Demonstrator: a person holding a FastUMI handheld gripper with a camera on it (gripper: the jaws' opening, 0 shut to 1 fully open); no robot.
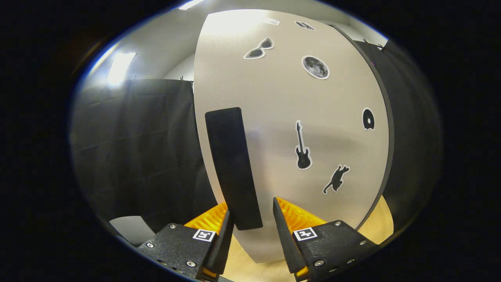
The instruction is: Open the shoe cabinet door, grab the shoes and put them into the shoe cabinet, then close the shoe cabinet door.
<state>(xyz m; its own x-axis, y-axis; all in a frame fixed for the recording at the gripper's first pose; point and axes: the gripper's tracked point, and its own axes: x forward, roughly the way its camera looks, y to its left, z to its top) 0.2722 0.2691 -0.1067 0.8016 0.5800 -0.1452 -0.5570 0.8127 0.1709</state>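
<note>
The shoe cabinet door [282, 102] is a pale panel standing close ahead, with stickers of sunglasses, a moon, a guitar and a cat on it. A long black handle [231, 164] runs down the door near its left edge. My gripper [252, 207] is open, and the handle's lower end sits between its fingers. The left finger [225, 229] lies against the handle's side. A narrow gap separates the right finger [282, 227] from the handle.
A dark edge strip [385, 129] runs down the door's right side. Black cloth [137, 149] hangs to the left and right of the door. A light wooden surface [379, 227] lies below the door, and a pale grey object [131, 229] sits low on the left.
</note>
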